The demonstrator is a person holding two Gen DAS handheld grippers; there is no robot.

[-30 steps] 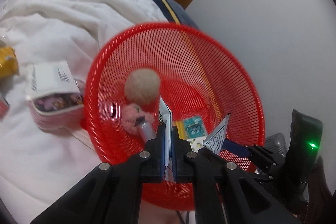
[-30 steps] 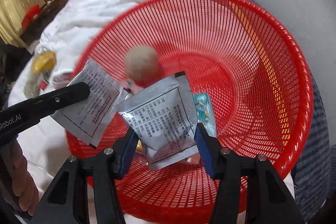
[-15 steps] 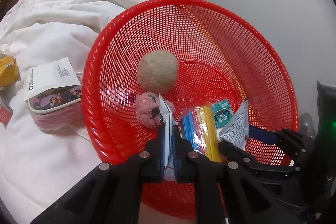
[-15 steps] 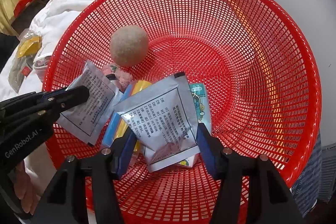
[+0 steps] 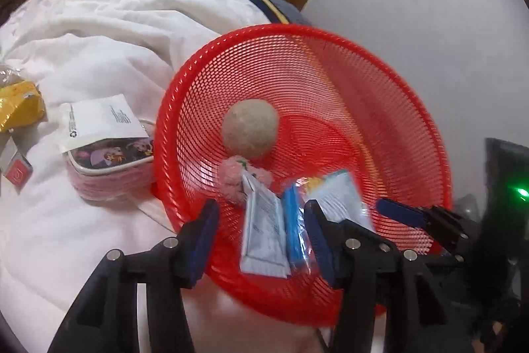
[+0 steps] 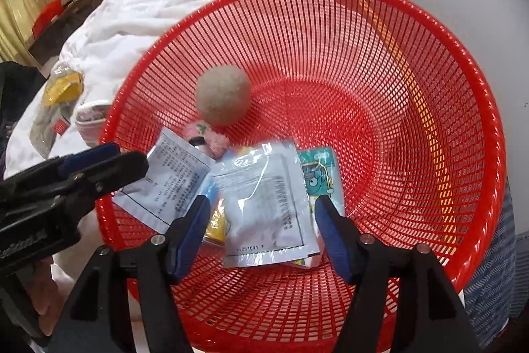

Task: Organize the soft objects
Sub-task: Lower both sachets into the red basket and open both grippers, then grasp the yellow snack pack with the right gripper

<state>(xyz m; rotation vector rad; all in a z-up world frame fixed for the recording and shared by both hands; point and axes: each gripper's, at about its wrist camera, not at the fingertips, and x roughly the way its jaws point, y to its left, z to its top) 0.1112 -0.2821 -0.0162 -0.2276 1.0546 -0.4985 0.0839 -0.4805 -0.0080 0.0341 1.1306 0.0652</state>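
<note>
Both sachets have come free since a second ago: the left gripper (image 5: 261, 237), then clamped flat on its sachet (image 5: 264, 234), has just been opening and its fingers (image 5: 201, 240) now stand wide, the packet lying between them with neither pad pressing on it. The right gripper (image 6: 261, 234) has also just been opening; its silver sachet (image 6: 267, 204) sits in the gap, clear of the blue pads on both sides, so it holds nothing.

Nearest, both sachets rest on the near slope of the red basket (image 6: 469, 108), the right one lying over a yellow-and-blue packet (image 6: 215, 220) and just beside a teal cartoon packet (image 6: 319, 174). In the right wrist view the left sachet (image 6: 172, 181) lies to the left, under the tip of the left gripper (image 6: 109, 167). A little farther in is a pink plush (image 5: 234, 181), touching a beige felt ball (image 5: 249, 128) beyond it.

Left of the basket, on the bed, a pink pouch (image 5: 109, 167) with a white card on top lies just beside the rim; a yellow packet (image 5: 20, 108) and a small red-labelled one (image 5: 16, 174) sit farther left. Rumpled white bedding (image 5: 115, 22) fills the far side.

Judging by this, two items have been dropped in, and the pieces on the bed remain to be gathered. The basket looks tilted, so its contents may slide toward the near rim.
</note>
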